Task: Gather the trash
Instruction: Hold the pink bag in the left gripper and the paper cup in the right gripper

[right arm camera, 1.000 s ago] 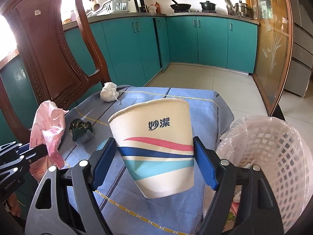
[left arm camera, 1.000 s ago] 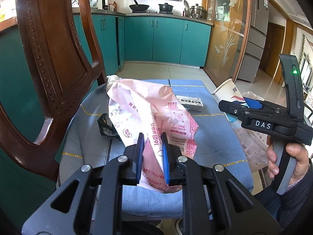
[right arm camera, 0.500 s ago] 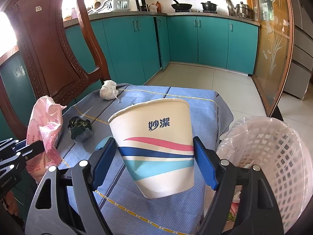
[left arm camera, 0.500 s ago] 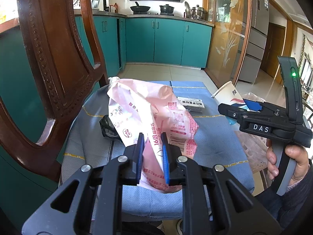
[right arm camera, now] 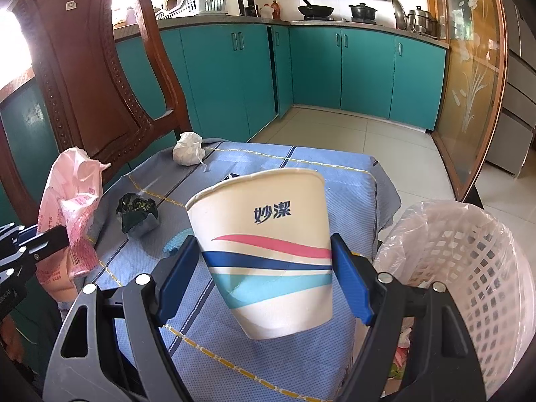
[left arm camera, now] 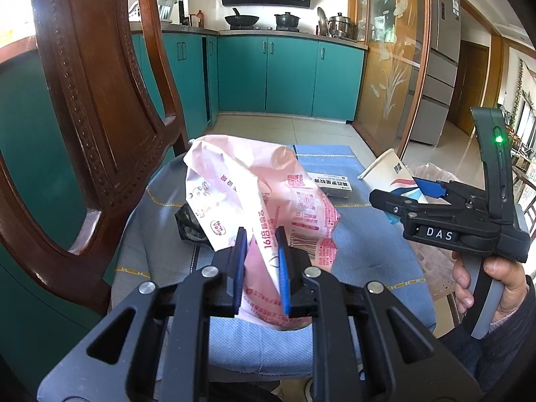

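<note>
My left gripper [left arm camera: 261,261] is shut on a crumpled pink plastic bag [left arm camera: 254,194] and holds it above the blue-clothed chair seat [left arm camera: 368,248]. The bag also shows at the left of the right wrist view [right arm camera: 70,207]. My right gripper [right arm camera: 264,278] is shut on a white paper cup [right arm camera: 264,244] with blue and pink stripes, held tilted above the seat, left of a white lattice trash basket [right arm camera: 469,268] lined with a clear bag. The cup also shows in the left wrist view [left arm camera: 392,174].
On the seat cloth [right arm camera: 335,174] lie a crumpled white tissue [right arm camera: 187,149], a dark green wrapper [right arm camera: 137,214] and a small grey box [left arm camera: 330,184]. The carved wooden chair back [left arm camera: 93,100] rises at the left. Teal kitchen cabinets [right arm camera: 335,77] stand behind.
Both grippers have lifted slightly with their loads and the view has shifted a little. Grips are unchanged.
</note>
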